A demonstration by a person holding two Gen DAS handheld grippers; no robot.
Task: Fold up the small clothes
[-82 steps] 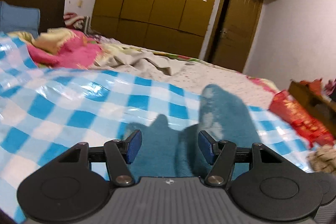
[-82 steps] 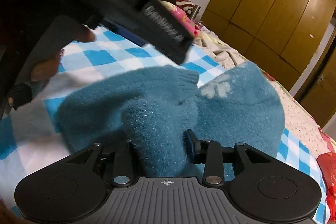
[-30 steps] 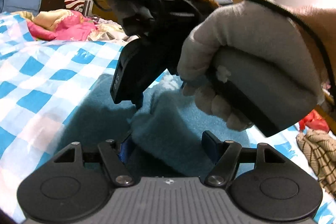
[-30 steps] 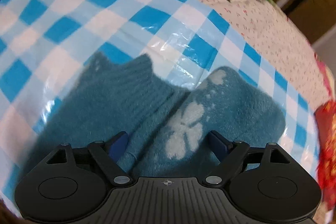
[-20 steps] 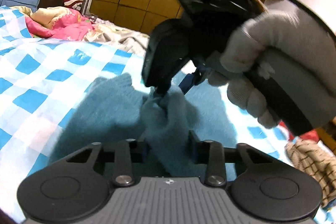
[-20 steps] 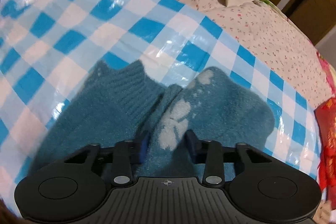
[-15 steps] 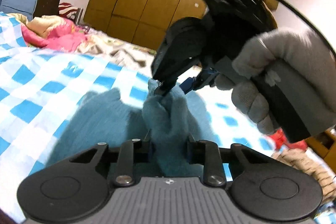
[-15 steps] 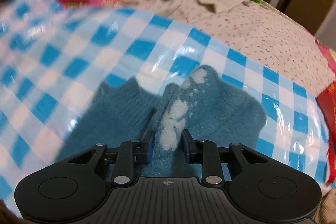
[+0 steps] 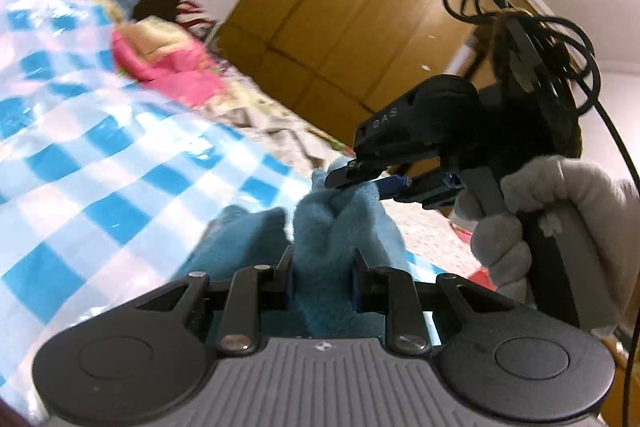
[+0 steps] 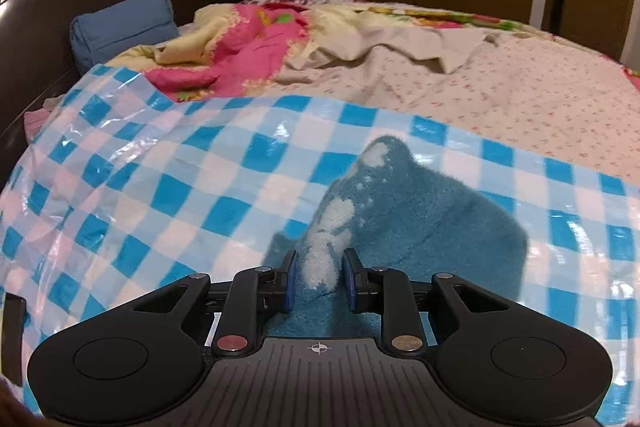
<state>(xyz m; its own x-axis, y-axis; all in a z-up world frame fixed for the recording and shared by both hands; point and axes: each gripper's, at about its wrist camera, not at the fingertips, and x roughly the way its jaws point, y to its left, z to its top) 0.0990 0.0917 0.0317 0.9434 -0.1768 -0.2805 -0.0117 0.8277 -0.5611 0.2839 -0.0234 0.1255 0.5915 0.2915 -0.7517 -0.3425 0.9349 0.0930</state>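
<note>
Teal sock [image 9: 320, 227] is pinched by L gripper [image 9: 322, 281] & R gripper [image 10: 318, 281], both clamped on it. Its far end is draped ahead of R gripper on checked sheet [image 10: 160, 167].

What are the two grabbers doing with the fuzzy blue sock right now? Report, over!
Left gripper shut on teal sock. Right gripper shut on it too, at the white patch. Sock bunched up off the checkered sheet. Nothing in the way.

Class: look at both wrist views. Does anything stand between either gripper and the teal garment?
Nothing visible does. The left gripper and the right gripper are each shut on the teal garment, fabric bunched between their fingers.
</note>
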